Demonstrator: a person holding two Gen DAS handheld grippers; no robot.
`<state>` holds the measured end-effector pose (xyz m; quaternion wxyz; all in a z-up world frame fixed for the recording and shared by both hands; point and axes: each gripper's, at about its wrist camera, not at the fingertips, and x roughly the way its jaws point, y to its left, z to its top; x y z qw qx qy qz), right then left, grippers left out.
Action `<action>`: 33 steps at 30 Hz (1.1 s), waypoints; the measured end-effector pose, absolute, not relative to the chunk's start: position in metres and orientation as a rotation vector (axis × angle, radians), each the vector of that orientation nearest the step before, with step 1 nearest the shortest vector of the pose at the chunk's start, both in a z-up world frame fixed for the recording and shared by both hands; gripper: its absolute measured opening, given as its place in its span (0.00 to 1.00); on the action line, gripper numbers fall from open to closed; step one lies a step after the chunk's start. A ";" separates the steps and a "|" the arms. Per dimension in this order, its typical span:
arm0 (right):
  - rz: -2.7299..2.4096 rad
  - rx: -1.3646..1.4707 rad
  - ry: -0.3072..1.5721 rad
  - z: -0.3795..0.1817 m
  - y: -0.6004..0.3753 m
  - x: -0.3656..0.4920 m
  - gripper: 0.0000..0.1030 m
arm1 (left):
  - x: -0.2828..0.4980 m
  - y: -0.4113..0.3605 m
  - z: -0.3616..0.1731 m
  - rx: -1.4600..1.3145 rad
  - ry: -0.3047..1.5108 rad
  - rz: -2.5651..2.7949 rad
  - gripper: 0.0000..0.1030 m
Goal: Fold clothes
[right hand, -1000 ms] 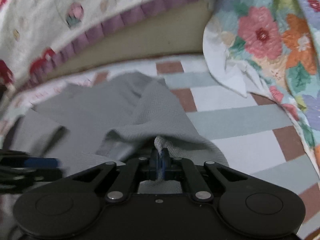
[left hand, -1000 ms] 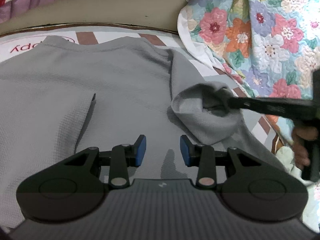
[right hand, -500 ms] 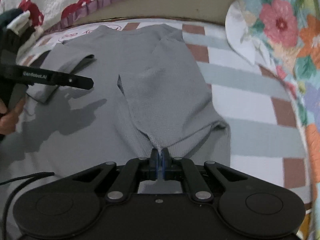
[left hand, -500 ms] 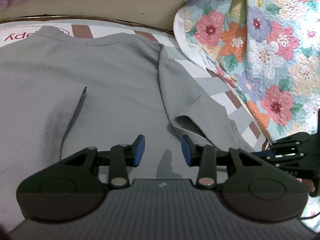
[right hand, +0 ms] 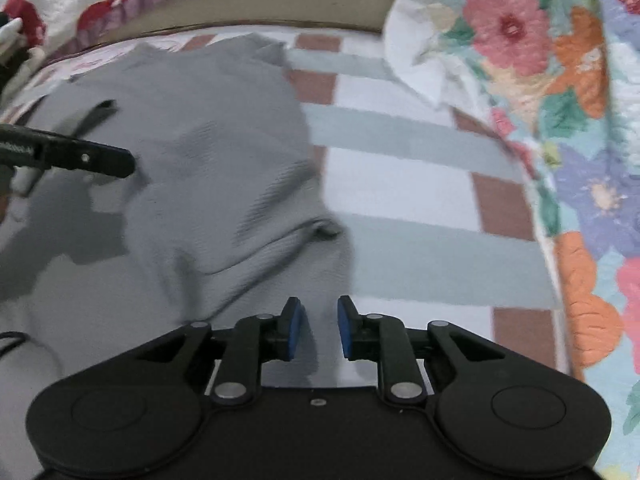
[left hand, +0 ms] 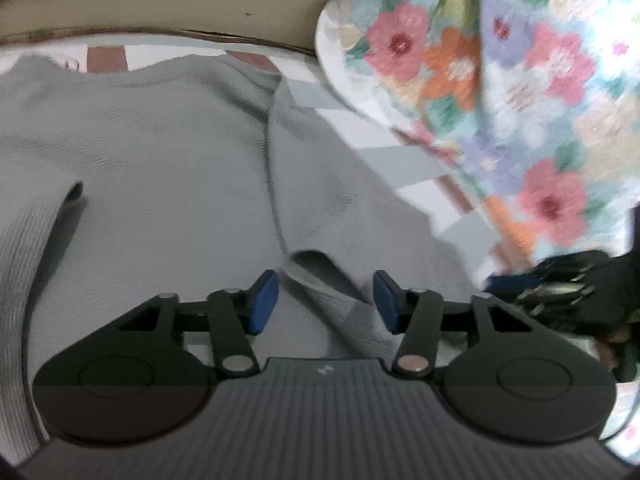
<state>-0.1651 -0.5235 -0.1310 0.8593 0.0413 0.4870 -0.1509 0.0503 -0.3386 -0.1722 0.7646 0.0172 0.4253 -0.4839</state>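
Though flat, grey shirt [left hand: 160, 168] sleeve-folded.

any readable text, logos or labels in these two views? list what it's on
Nothing reads cleanly.
White lettering on the side of the left gripper, right wrist view: too blurred to read.
Small white zigzag mark on the left gripper body, left wrist view: a logo, not letters.
Pink print on the bedsheet past the grey shirt: mostly hidden, unreadable.
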 end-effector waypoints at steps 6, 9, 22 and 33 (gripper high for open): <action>-0.355 0.180 0.947 -0.146 -0.544 -0.156 0.25 | 0.029 -0.329 -0.124 0.108 0.541 -0.996 0.02; -0.335 0.229 0.920 -0.146 -0.548 -0.153 0.34 | 0.013 -0.310 -0.098 0.176 0.374 -0.990 0.02; -0.430 0.064 0.924 -0.147 -0.526 -0.144 0.30 | 0.048 -0.294 -0.155 0.170 0.803 -0.922 0.06; -0.252 0.106 0.941 -0.142 -0.468 -0.097 0.44 | 0.063 -0.296 -0.161 0.167 0.829 -1.058 0.38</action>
